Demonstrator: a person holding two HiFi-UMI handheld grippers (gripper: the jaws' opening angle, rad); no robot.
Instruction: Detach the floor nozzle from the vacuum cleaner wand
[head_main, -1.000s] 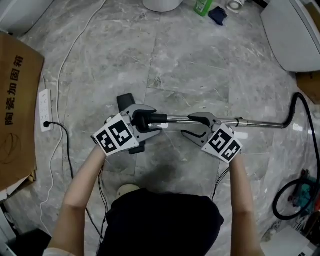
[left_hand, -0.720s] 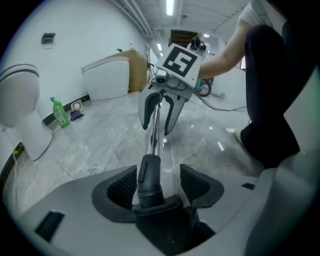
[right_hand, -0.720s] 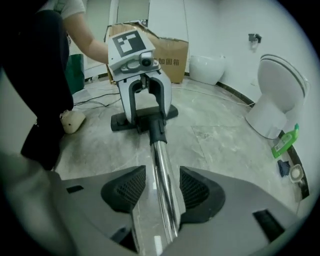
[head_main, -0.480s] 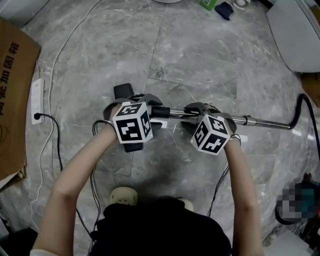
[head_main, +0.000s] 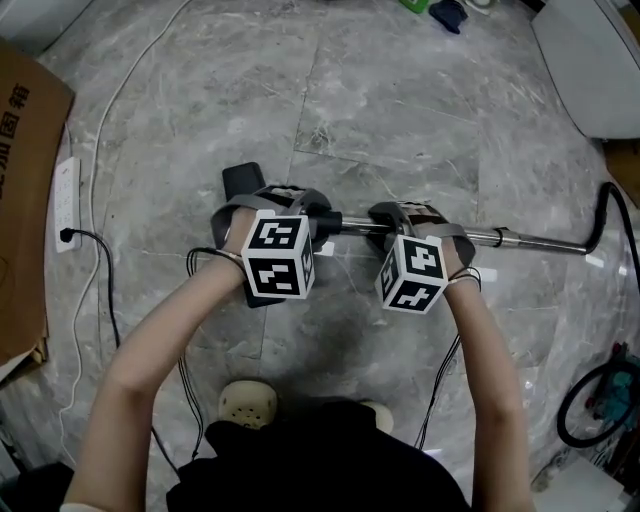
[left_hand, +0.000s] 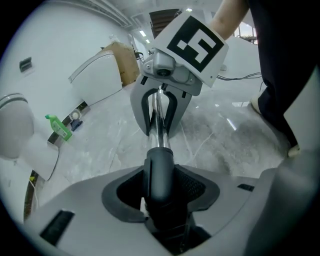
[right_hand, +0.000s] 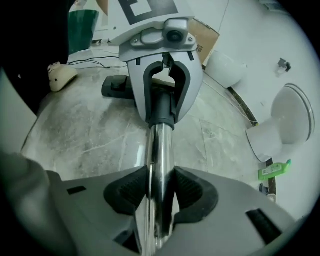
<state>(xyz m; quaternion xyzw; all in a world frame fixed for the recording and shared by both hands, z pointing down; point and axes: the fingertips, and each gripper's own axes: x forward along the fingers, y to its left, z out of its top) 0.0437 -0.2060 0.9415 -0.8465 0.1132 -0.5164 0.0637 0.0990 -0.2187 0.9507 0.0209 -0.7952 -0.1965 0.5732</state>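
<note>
The chrome wand (head_main: 520, 240) lies across the stone floor, its left end in the black neck (left_hand: 159, 172) of the floor nozzle (head_main: 240, 185). My left gripper (head_main: 298, 217) points steeply down over that neck; its jaws are closing and the pads (left_hand: 195, 186) lie against the black collar. My right gripper (head_main: 402, 220) straddles the wand just to the right; its jaws are closing too, and both pads (right_hand: 190, 190) touch the chrome tube (right_hand: 161, 165). Each gripper view shows the other gripper facing it along the wand.
A black hose (head_main: 612, 215) curves off the wand's right end. A power strip (head_main: 67, 190) with cables and a cardboard box (head_main: 20, 200) sit at the left. A white appliance (head_main: 590, 60) fills the top right. A green bottle (left_hand: 57, 127) stands by the far wall. My shoe (head_main: 248, 402) is below.
Both grippers have sunk onto the wand and rolled, so their marker cubes now face up. Their jaws have narrowed around the nozzle neck and the tube.
</note>
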